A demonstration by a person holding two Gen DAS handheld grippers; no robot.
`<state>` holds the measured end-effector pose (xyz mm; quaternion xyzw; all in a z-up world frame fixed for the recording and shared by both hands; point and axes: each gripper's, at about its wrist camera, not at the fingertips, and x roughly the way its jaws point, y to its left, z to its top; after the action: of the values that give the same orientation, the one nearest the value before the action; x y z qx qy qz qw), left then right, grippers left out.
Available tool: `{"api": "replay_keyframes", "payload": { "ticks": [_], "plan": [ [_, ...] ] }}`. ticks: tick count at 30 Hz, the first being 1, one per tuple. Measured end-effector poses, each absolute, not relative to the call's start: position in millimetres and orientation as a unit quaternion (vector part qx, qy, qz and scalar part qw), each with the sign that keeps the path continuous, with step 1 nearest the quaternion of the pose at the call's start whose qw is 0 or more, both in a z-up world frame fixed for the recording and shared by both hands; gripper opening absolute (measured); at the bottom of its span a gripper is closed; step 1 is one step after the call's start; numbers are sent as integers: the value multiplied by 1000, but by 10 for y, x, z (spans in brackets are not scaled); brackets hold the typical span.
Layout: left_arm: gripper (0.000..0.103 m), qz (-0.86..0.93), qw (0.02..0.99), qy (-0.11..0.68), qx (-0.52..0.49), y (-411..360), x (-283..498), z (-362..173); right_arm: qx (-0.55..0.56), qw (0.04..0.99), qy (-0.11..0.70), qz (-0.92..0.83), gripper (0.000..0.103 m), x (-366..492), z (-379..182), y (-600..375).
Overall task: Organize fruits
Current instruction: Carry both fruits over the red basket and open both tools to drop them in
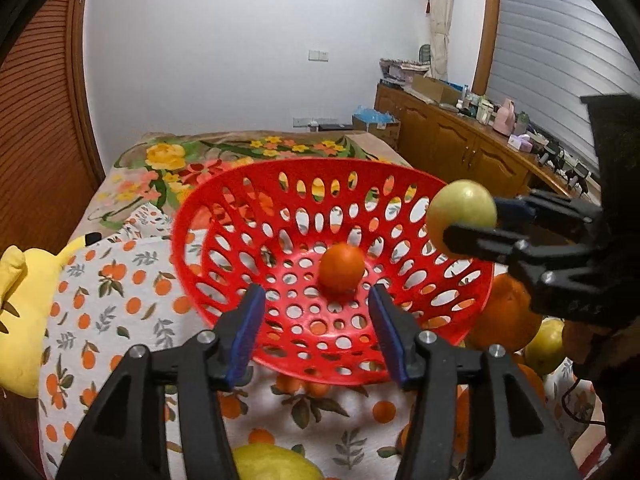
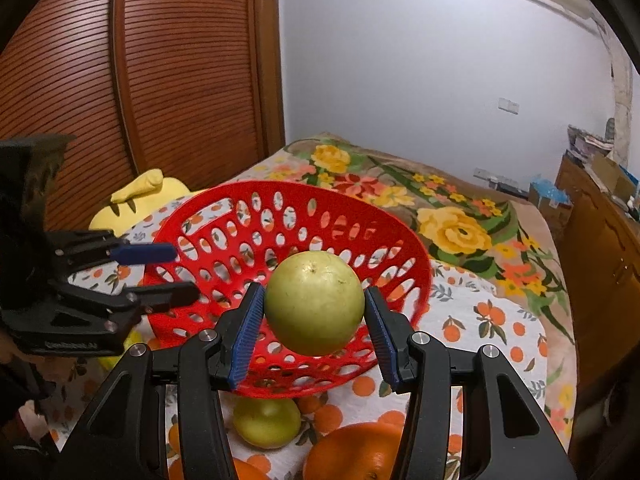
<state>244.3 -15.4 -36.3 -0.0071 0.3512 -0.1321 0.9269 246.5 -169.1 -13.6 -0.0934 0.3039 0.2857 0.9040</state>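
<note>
A red perforated basket (image 1: pixel 400 172) (image 2: pixel 200 208) sits tilted on an orange-print cloth. A small orange (image 1: pixel 342 267) lies inside it. My left gripper (image 1: pixel 316 300) is open and empty at the basket's near rim, with the orange just beyond its tips; it also shows in the right wrist view (image 2: pixel 176 276). My right gripper (image 2: pixel 314 304) is shut on a green-yellow round fruit (image 2: pixel 315 302) and holds it above the basket's near side. In the left wrist view that fruit (image 1: pixel 460 212) hangs over the right rim in the right gripper (image 1: pixel 468 220).
Loose fruit lies on the cloth (image 1: pixel 120 304): a large orange (image 1: pixel 506 316) (image 2: pixel 352 452), green-yellow fruits (image 1: pixel 548 346) (image 2: pixel 266 426) and a yellow one (image 1: pixel 276 464). A yellow plush toy (image 1: pixel 24 312) lies left. A floral blanket (image 2: pixel 460 216) lies behind, and a wooden cabinet (image 1: pixel 460 140) stands right.
</note>
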Motion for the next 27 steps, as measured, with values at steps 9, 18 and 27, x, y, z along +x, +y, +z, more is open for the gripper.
{"api": "replay_keyframes", "payload": {
  "ticks": [9, 18, 27],
  "plan": [
    [62, -107, 940, 322, -19, 121, 2288, -257, -117, 886, 334, 300, 52, 2498, -279, -1500],
    [70, -90, 945, 315, -20, 283, 2202, -308, -127, 878, 348, 302, 52, 2491, -330, -1400],
    [70, -86, 946, 312, -24, 370, 2101, -311, -125, 879, 353, 296, 52, 2499, -346, -1387]
  ]
}}
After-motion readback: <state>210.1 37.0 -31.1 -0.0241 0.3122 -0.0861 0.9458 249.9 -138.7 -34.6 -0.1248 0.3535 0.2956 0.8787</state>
